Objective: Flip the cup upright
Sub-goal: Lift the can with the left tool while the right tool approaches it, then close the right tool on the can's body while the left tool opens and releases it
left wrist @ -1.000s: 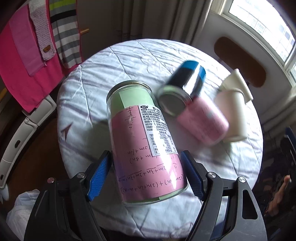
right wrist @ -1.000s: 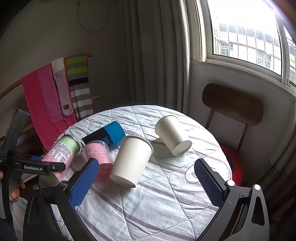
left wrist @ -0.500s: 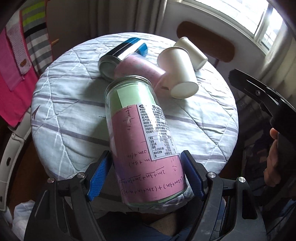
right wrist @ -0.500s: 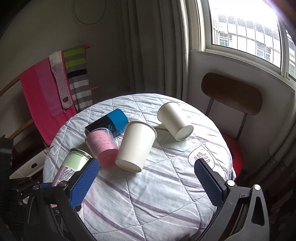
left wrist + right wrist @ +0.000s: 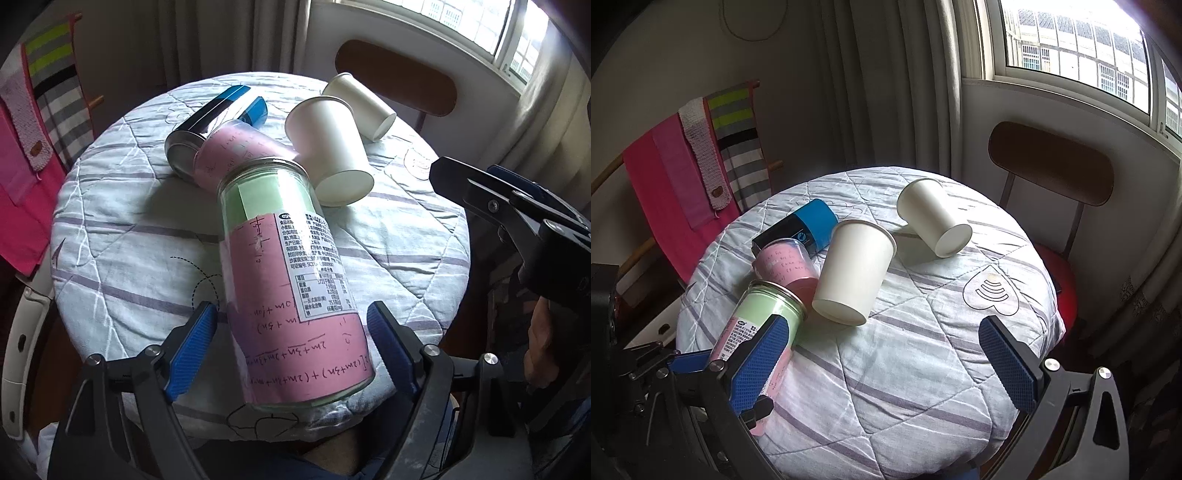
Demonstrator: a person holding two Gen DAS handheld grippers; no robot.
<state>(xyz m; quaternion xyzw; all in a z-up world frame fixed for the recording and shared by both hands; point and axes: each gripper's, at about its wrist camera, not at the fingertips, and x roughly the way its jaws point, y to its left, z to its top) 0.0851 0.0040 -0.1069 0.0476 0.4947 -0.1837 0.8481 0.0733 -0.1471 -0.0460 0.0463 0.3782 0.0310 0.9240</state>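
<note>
1. We are holding the left tongs (image 5: 291, 343) spread around a glass jar (image 5: 291, 280); whether the blue pads are touching it, we cannot tell.
2. The jar is lying on a quilted round table (image 5: 122, 236), mouth pointing away from us.
3. Our right tongs (image 5: 882, 362) are hanging wide open, empty.
4. Ahead of them, two white paper cups (image 5: 855, 271) (image 5: 932, 218) are lying tipped.
</note>
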